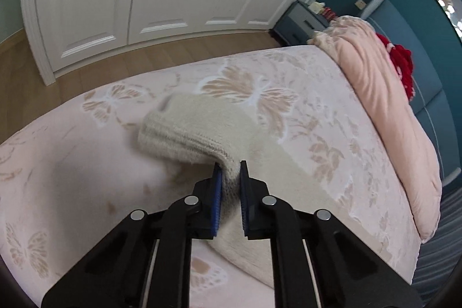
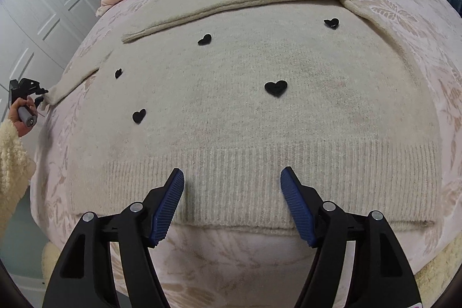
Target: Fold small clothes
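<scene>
The left gripper (image 1: 231, 166) is clamped on the ribbed sleeve cuff (image 1: 184, 134) of the cream sweater (image 2: 245, 111), at the sweater's left edge. The cuff should be carried flat across the body, without twisting. The right gripper (image 2: 232, 178) hovers over the sweater's ribbed hem (image 2: 245, 163), fingers wide, holding nothing. The sweater, dotted with black hearts (image 2: 275, 87), lies spread on the bed (image 2: 231, 259).
</scene>
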Demonstrator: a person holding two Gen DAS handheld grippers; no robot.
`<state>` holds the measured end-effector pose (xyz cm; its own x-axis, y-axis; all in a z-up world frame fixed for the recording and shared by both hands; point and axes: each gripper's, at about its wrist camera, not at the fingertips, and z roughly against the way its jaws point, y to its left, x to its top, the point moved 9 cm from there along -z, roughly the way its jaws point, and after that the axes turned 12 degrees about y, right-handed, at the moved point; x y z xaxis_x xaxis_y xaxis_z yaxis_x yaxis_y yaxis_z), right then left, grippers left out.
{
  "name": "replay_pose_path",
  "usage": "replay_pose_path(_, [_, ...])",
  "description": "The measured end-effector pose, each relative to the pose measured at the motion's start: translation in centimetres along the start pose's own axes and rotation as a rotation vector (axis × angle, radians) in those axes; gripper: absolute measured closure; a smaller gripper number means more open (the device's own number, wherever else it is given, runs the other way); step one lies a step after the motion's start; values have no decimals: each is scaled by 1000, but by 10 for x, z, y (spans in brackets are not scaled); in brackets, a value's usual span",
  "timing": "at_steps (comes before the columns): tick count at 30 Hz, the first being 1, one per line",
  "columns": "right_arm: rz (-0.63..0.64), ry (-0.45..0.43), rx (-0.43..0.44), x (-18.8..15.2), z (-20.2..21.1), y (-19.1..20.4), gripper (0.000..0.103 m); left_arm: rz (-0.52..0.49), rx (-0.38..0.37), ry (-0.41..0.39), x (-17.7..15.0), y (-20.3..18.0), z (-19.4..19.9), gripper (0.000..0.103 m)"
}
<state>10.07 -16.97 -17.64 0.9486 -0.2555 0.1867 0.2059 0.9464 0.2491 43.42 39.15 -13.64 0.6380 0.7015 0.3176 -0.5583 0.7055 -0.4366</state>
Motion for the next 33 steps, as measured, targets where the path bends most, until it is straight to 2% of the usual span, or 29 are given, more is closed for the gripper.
replay_pose_path(3, [-6, -9, 13, 2, 2, 0, 35, -121, -99, -44, -17, -66, 38, 94])
replay_pose_path(6, [-18, -32, 37, 6, 9, -1, 35, -282, -226, -44, -63, -149, 73, 94])
replay_pose_path(10, [-40, -66, 62, 12, 20, -6, 35, -507, -338, 22, -163, -249, 93, 93])
replay_pose_path(12, [-53, -77, 68, 14, 25, -12, 35, -588, -361, 76, -223, -278, 89, 92])
replay_pose_path(13, [-57, -81, 71, 15, 27, -16, 35, -610, -355, 116, -252, -284, 80, 88])
replay_pose_path(15, [-69, -84, 72, 16, 30, -24, 35, -610, -331, 226, -310, -280, 55, 80])
replay_pose_path(17, [-83, -86, 75, 18, 33, -34, 35, -566, -300, 306, -353, -262, 35, 47])
replay_pose_path(21, [-98, -94, 88, 32, 37, -48, 34, -558, -228, 317, -395, -207, 32, 42])
replay_pose_path(24, [-63, -111, 133, 63, 38, -39, 32, -491, -178, 324, -391, -161, 34, 37])
replay_pose_path(29, [-30, -104, 192, 135, 12, -2, 30, -315, -154, 350, -371, -95, 29, 32])
replay_pose_path(31, [-42, -83, 209, 157, -6, 12, 30, -313, -193, 342, -370, -87, 32, 32])
replay_pose_path(33, [-78, -61, 237, 171, -23, 23, 30, -352, -187, 328, -375, -87, 33, 32])
